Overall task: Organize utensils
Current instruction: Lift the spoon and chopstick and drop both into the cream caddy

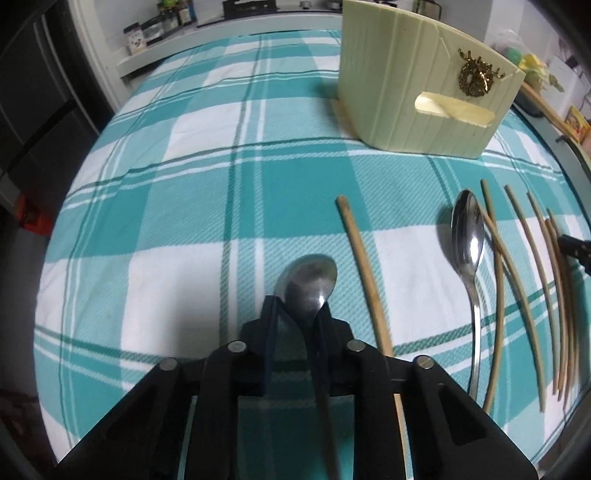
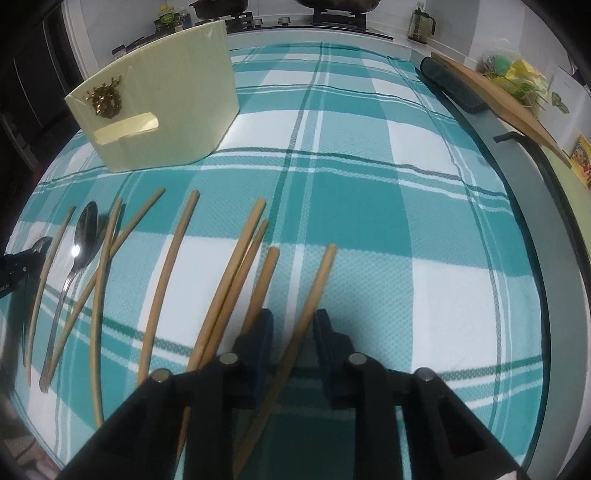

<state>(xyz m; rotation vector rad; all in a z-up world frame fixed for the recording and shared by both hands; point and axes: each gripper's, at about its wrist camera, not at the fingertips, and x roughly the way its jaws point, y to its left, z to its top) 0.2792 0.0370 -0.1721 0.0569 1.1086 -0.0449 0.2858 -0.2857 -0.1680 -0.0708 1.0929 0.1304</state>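
Note:
My left gripper (image 1: 298, 310) points down at the checked cloth, shut on the neck of a steel spoon (image 1: 314, 277) whose bowl sticks out ahead of the fingertips. A second spoon (image 1: 467, 236) and several chopsticks (image 1: 532, 258) lie to its right, one loose chopstick (image 1: 364, 273) close by. My right gripper (image 2: 294, 321) is shut on a wooden chopstick (image 2: 321, 273) that runs slantwise between its fingers. More chopsticks (image 2: 236, 266) and the other spoon (image 2: 83, 236) lie left of it. The cream utensil holder (image 2: 159, 99) stands upright at the back left.
The teal and white checked cloth (image 2: 369, 166) covers the table. A wooden board (image 2: 498, 96) and a dark roll (image 2: 450, 85) sit along the right edge. A stove (image 2: 332, 18) and jars (image 1: 147, 33) stand on the counter behind.

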